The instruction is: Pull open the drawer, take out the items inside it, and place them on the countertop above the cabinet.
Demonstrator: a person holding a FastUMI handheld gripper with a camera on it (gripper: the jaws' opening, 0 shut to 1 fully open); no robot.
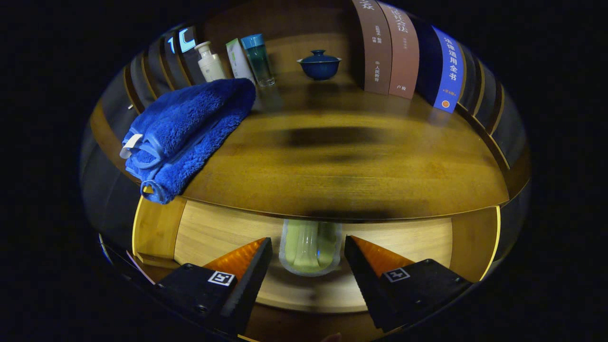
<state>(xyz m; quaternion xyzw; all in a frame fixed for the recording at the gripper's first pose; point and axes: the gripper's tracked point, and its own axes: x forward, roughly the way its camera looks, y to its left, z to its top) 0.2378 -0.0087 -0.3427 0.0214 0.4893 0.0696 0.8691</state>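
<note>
Wooden tabletop (342, 166) carrying a blue towel (190, 133); below, the open drawer (213, 232) holds a pale green bottle (311, 247) (likely light, slippery), just ahead of the spread-apart tool (308, 266); grip its middle.

The gripper (308, 259) points forward, fingers spread wide apart, gripping nothing.

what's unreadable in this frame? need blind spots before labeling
Gripper view:
- Pale green item in the open drawer: its far end is hidden under the countertop edge; its type is unclear.
- Rest of the drawer interior: covered by the countertop overhang and the open tongs, so other items cannot be ruled out.
- Blue towel: its lower fold overhangs the countertop edge; what supports it is unclear.
</note>
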